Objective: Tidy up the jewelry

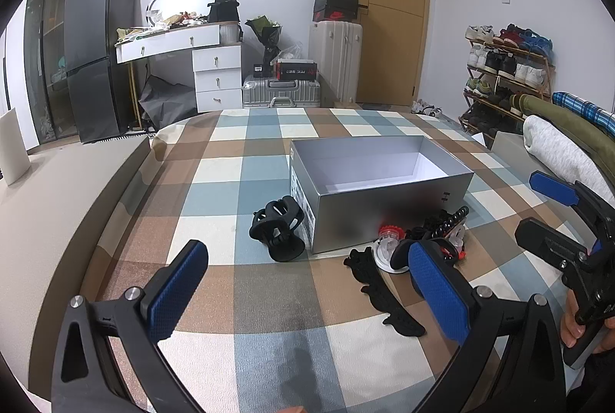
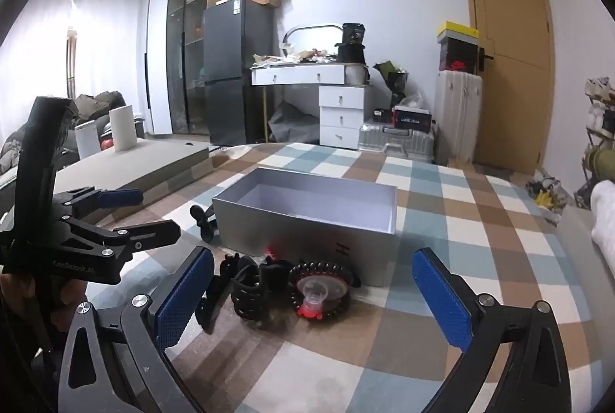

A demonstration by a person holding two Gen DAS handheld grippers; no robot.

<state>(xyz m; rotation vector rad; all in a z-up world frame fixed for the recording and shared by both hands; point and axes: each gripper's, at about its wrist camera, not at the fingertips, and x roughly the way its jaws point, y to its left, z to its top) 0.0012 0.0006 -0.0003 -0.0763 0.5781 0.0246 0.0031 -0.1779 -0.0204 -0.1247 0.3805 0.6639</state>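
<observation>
An open, empty silver box [image 1: 380,178] stands on the checked cloth; it also shows in the right wrist view [image 2: 307,221]. A black clip-like piece [image 1: 278,230] lies by its left corner. In front of it lie a black flat strap [image 1: 384,297], a clear piece with a red cap [image 1: 388,244], and a black beaded ring [image 2: 321,286] beside a black coiled piece [image 2: 253,292]. My left gripper [image 1: 307,294] is open and empty, short of these items. My right gripper [image 2: 315,301] is open and empty around the pile's near side; it also shows in the left wrist view [image 1: 538,213].
The checked cloth [image 1: 238,182] covers a bed. A grey ledge [image 1: 57,190] runs along the left. Folded clothes [image 1: 557,151] lie at the right. A dresser [image 1: 215,67], a fridge [image 1: 96,52], suitcases and a shoe rack [image 1: 507,67] stand beyond.
</observation>
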